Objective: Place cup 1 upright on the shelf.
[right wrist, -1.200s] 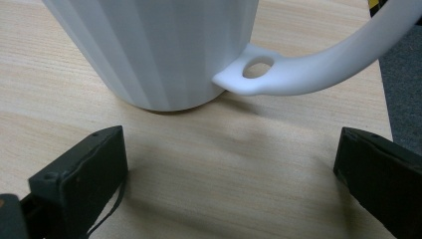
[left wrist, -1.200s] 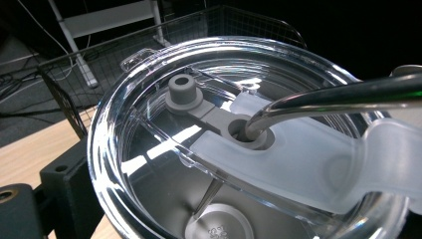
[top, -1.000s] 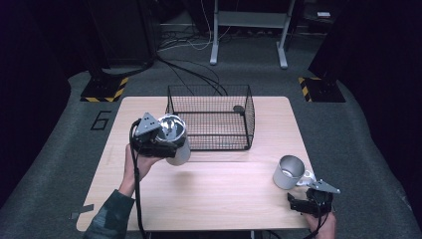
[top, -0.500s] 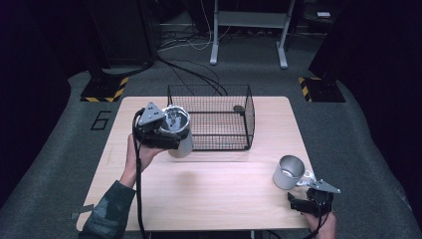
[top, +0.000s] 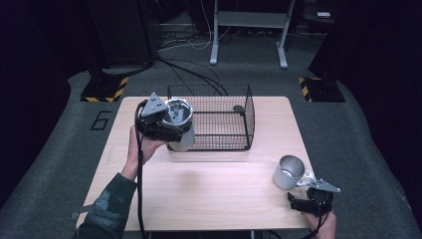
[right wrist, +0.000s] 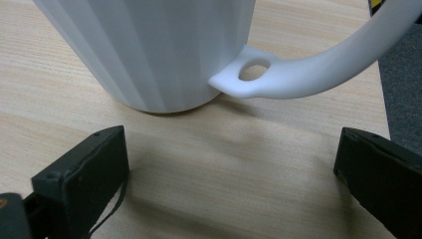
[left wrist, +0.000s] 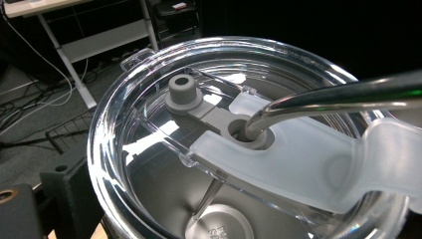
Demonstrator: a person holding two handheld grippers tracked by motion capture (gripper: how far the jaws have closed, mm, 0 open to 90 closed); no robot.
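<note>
high view, item by item.

tumbler: steel, with a clear lid and a metal straw through its silicone flap. carried in the air by the left gripper, clamped on its body at the near-left corner of the wire basket. likely raised this way to clear the basket wall and go inside; a judgement only. embossed lettering at the lid's bottom edge, cut off and not legible.

wire basket: black mesh, open top, standing at the far middle of the table. a small dark round object lies near its far right corner.

mug: white, ribbed, upright on the table's right side, handle turned toward the right gripper, presumably so the handle can be taken.

right gripper: resting low at the table's near right edge, jaws spread wide and empty, just short of the mug.

floor: the number "6" marked left of the table; yellow-black hazard tape on the stand feet.
</note>
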